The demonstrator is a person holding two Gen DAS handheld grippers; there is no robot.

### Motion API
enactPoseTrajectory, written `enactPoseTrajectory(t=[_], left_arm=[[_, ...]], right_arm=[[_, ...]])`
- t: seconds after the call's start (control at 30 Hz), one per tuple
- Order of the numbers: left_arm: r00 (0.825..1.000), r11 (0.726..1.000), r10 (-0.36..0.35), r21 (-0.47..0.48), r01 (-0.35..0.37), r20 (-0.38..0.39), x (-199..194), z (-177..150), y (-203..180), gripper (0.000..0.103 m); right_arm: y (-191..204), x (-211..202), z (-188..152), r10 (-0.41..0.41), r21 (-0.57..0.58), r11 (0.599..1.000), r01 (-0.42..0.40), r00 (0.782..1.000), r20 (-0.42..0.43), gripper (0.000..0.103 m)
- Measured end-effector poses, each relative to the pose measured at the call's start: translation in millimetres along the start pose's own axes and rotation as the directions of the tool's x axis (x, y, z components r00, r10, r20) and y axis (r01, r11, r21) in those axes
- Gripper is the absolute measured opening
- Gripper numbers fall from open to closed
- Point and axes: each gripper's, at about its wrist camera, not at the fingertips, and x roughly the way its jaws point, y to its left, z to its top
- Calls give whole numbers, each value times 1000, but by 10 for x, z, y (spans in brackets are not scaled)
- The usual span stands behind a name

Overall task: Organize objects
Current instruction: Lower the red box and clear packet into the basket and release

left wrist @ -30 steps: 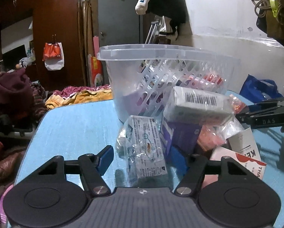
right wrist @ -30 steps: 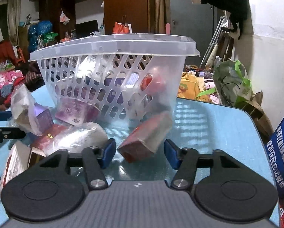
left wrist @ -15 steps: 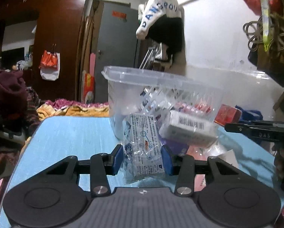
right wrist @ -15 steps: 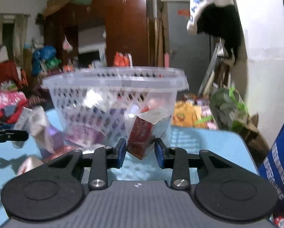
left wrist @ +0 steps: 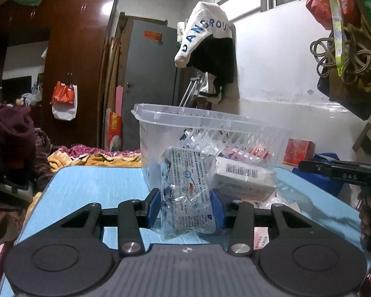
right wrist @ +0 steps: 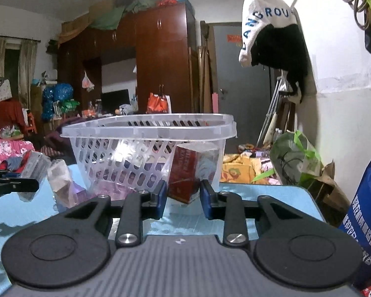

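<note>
Blue pads of the left gripper (left wrist: 186, 209) are clamped on a clear plastic packet (left wrist: 186, 195) printed with small text, held upright above the light blue table (left wrist: 91, 185) just in front of the translucent slotted basket (left wrist: 210, 133). Beside the packet, a white barcoded box (left wrist: 243, 177) lies on a heap of packages against the basket wall. The right gripper (right wrist: 181, 196) grips a red carton (right wrist: 189, 173), tilted and lifted off the table, close to the basket's (right wrist: 148, 133) near side, below its rim. A blue bag (right wrist: 366, 212) stands at the right table edge.
</note>
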Motion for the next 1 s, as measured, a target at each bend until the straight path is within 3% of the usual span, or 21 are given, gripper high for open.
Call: enactPoseTrajectory(t=[0.23, 0.37, 0.47, 0.6, 0.73, 0.77, 0.8, 0.83, 0.87, 0.93, 1.0], left_arm=[[999, 1000, -2, 4, 2, 35, -61, -2, 16, 48], [990, 1000, -11, -5, 12, 144, -273, 58, -72, 48], [974, 999, -41, 12, 39, 221, -363, 432, -231, 48], [982, 997, -67, 38, 62, 178, 48, 1166, -409, 48], [998, 999, -28, 24, 27, 52, 702, 1475, -436, 50], [1000, 1000, -16, 14, 16, 18, 841, 1475, -413, 62], [1000, 1000, -4, 17, 4, -25, 970, 1455, -397, 69], [998, 1000, 15, 21, -14, -57, 1046, 1412, -386, 74], [997, 999, 26, 30, -24, -69, 1046, 1362, -389, 74], [1000, 999, 4, 42, -3, -22, 839, 1243, -393, 74], [999, 998, -17, 56, 15, 28, 543, 1114, -433, 80]], right_arm=[[59, -272, -45, 6, -2, 1000, -6, 999, 49, 31], [133, -511, 40, 18, -11, 1000, -17, 994, 112, 31], [204, -594, 328, 50, -33, 998, -45, 985, 164, 31], [347, -262, 877, 73, -118, 992, -55, 986, 152, 31], [410, 338, 1200, 59, -167, 985, -48, 996, 63, 31], [410, 458, 1215, 60, -168, 984, -52, 997, 41, 32], [419, 559, 1215, 54, -179, 983, -49, 998, 21, 37], [439, 644, 1205, 36, -197, 980, -35, 999, 2, 48], [445, 669, 1185, 12, -200, 980, -10, 1000, 5, 55], [412, 555, 1127, 13, -173, 985, -9, 1000, 23, 82], [346, 334, 1003, 55, -137, 989, -49, 998, 38, 101]])
